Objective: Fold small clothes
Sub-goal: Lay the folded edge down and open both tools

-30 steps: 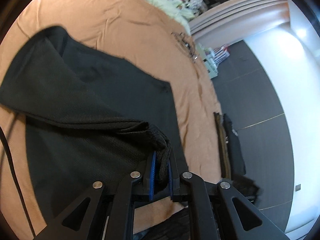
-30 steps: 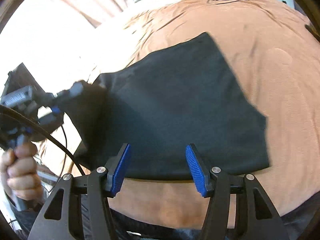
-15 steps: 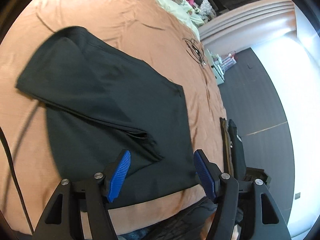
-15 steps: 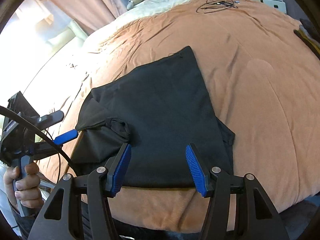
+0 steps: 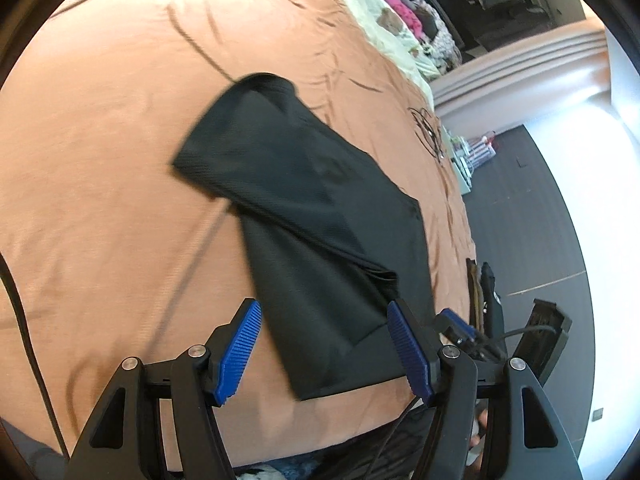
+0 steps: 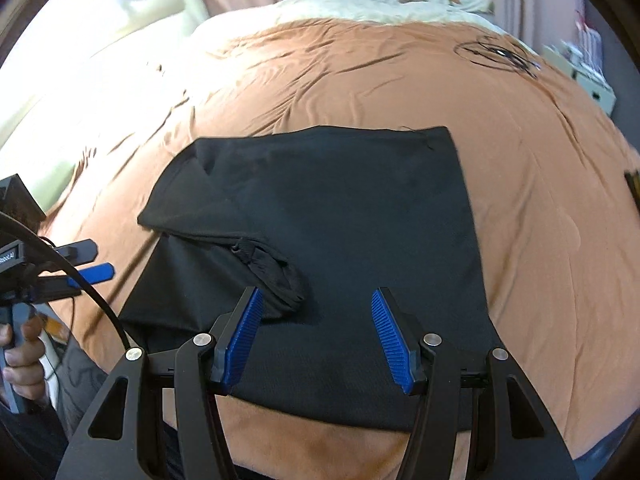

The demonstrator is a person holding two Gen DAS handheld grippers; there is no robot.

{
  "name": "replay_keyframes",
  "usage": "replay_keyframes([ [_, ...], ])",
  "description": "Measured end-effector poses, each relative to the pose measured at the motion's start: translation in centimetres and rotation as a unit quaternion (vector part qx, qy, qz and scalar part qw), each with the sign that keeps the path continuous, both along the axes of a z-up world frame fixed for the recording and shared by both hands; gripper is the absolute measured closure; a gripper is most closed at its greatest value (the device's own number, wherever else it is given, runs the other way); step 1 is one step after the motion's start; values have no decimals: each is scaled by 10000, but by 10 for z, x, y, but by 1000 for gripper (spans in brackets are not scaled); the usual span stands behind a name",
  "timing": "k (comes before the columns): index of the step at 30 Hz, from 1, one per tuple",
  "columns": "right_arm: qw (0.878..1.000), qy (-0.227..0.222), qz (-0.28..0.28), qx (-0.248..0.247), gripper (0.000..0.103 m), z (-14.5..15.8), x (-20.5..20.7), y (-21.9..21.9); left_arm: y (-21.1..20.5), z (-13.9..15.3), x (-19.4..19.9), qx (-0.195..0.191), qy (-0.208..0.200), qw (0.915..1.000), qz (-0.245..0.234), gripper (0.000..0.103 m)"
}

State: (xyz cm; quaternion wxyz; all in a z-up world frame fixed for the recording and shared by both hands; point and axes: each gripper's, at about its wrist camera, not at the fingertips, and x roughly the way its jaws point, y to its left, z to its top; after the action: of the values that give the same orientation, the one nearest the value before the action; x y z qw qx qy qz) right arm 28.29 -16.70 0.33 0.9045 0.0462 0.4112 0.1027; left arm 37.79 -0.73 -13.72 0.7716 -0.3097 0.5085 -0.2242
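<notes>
Shirt (image 6: 352,216) folded, likely; both claws spread; right view shows hand (image 6: 20,364).

No readable text, labels or numbers appear in either view. A small white label on the left gripper (image 6: 84,264) is too blurred to read.

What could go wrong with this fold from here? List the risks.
1. The folded-over sleeve lies bunched and crooked on the black shirt; a further fold could trap that lump.
2. Both the left gripper and the right gripper are open, holding nothing, so the sleeve could slip back.
3. The orange bedspread is wrinkled and soft, so edges may misalign.
</notes>
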Motion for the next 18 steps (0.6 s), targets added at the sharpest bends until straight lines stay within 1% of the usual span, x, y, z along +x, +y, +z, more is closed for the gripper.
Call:
replay_keyframes([
  [2,9997,39,97,-218,48,2,8,10,10,-2,-2,7,8,10000,74,37],
  [6,9979,127,264,-571,48,3,24,28,28,-9,-5,-34,42,9999,142,50],
  [8,9963,189,341,-772,48,2,33,35,29,-12,-6,-36,76,9999,127,52],
  [12,9922,347,448,-1109,48,-4,52,46,28,-19,-3,-39,141,9999,69,54],
  [18,9819,443,1097,-1482,48,-6,72,73,21,-25,0,-20,203,9998,41,54],
])
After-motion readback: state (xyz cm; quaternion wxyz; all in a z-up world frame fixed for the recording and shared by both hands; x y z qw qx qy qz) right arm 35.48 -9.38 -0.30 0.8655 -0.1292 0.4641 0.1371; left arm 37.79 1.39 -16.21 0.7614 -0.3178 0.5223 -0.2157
